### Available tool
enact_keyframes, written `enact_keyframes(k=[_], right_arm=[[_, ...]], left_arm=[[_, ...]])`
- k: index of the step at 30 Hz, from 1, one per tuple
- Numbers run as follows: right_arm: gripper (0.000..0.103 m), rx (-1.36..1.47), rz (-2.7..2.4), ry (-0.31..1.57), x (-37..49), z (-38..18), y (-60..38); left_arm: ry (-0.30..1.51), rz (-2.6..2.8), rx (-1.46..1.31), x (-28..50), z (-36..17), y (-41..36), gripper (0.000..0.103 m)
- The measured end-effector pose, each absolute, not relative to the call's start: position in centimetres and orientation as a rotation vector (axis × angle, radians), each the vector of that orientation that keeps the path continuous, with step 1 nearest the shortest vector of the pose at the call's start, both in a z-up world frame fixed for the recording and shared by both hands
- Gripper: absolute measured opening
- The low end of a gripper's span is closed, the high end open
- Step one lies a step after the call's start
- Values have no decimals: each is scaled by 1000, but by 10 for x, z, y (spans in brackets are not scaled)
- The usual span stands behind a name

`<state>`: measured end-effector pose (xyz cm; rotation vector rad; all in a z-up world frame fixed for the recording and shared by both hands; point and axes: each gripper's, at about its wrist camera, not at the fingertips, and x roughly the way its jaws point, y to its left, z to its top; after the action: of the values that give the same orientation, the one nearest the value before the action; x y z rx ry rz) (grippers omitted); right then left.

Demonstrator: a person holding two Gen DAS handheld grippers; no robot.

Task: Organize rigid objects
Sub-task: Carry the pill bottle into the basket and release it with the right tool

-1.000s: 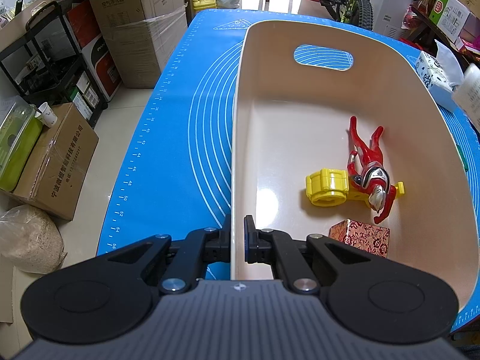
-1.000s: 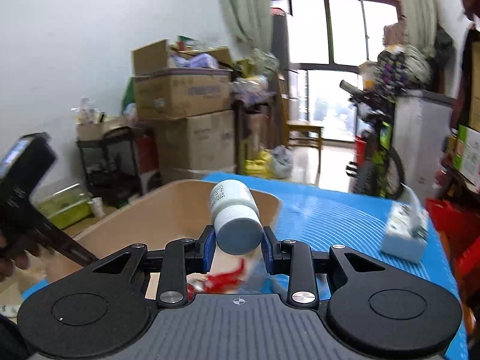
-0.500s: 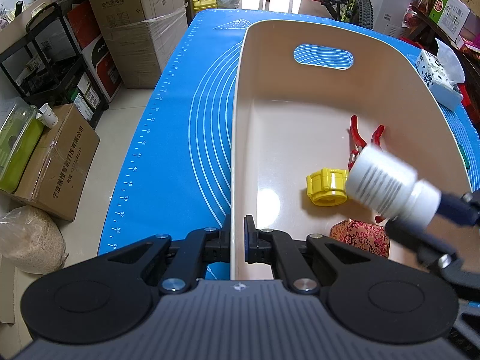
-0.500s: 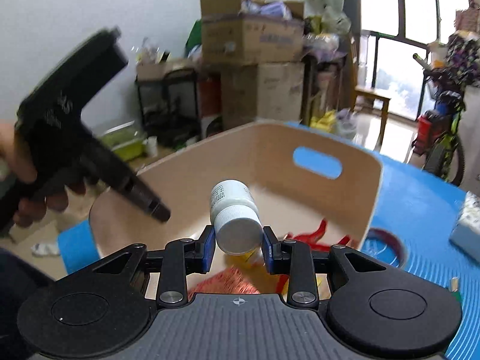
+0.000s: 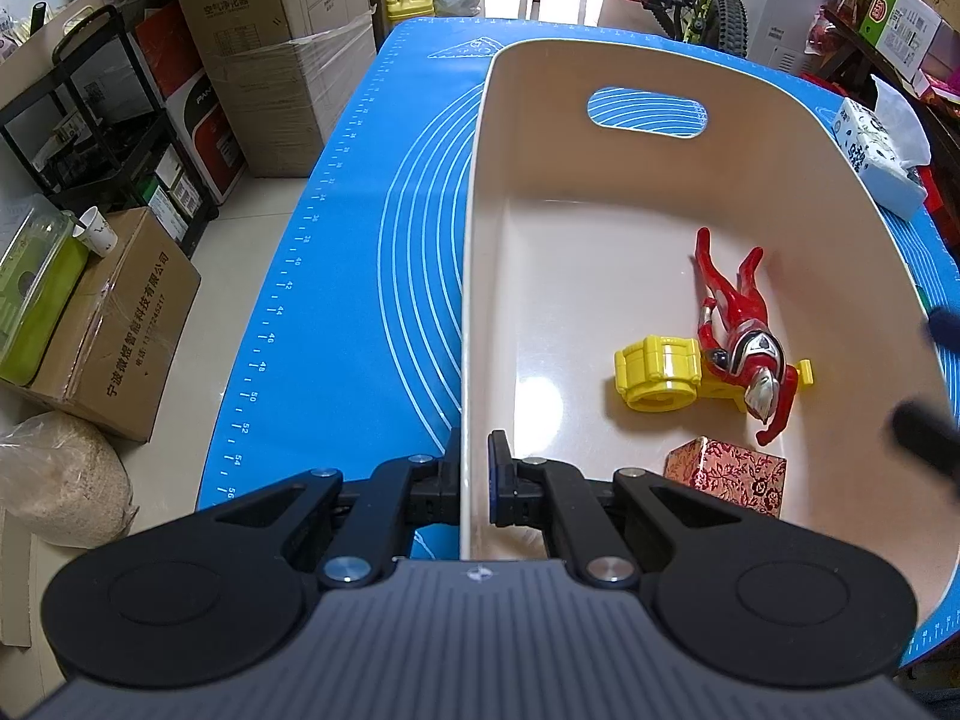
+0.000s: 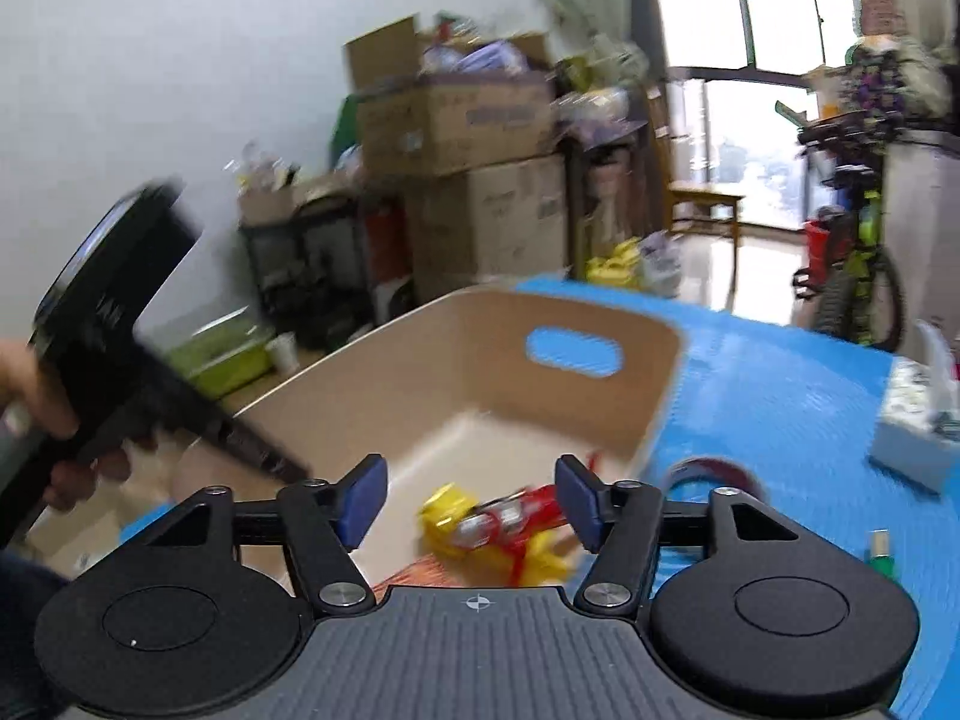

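Your left gripper (image 5: pixel 474 483) is clamped on the near wall of the smooth beige plastic bin (image 5: pixel 600 72). Your right gripper (image 6: pixel 471 501) has jaws that just opened, now wide apart with nothing between them. Inside the bin, near to far: a red floral-patterned box (image 5: pixel 729 474), a ribbed yellow toy (image 5: pixel 660 369), then a glossy red figure (image 5: pixel 741 330) lying flat (touching the yellow toy). Bin sits on a blue ruled mat (image 5: pixel 360 276).

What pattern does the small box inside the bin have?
The box has a red floral pattern with pale flowers. The left wrist view shows it best.
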<state>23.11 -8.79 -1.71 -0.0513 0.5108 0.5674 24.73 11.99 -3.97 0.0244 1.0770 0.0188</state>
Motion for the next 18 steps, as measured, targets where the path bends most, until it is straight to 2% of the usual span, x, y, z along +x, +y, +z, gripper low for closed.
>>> enact_keyframes(k=[9,18], right_arm=[[71,-77,416,479,231,-20,-148],[71,-89,442,593,241,-64,-167]], left_arm=[[1077,19,24,248,-40,120,7],[1078,23,27,247,-40,120,7]])
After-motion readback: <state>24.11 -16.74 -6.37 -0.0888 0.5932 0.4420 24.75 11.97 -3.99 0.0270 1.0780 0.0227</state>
